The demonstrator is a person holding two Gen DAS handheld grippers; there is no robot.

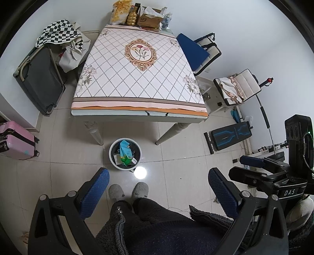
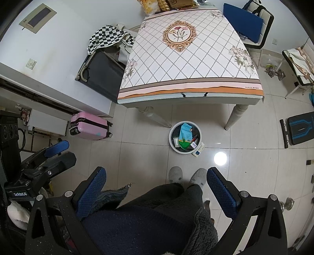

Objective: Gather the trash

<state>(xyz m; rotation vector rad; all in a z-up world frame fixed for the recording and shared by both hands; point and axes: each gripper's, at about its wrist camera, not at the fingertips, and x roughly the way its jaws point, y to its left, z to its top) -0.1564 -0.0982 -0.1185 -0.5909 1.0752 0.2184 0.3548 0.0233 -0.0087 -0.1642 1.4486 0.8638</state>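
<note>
A round white trash bin [image 1: 112, 155] [image 2: 198, 129] stands on the tiled floor in front of the table. A teal and green carton [image 1: 125, 151] [image 2: 185, 136] and other packets lie inside it. A small blue and white box [image 2: 198, 150] lies on the floor against the bin's rim. My left gripper [image 1: 158, 189] is open and empty, held high over the person's legs and slippers. My right gripper [image 2: 156, 188] is open and empty at the same height. Each gripper shows in the other's view, the right one [image 1: 253, 166] and the left one [image 2: 57, 152].
A table [image 1: 137, 74] [image 2: 186, 58] with a floral diamond-pattern cloth holds boxes and bottles [image 1: 141, 15] at its far end. A pink suitcase [image 2: 89, 126], a dark open suitcase [image 1: 39, 80], chairs [image 1: 204, 51], a blue bench [image 1: 228, 135] and dumbbells [image 2: 274, 72] surround it.
</note>
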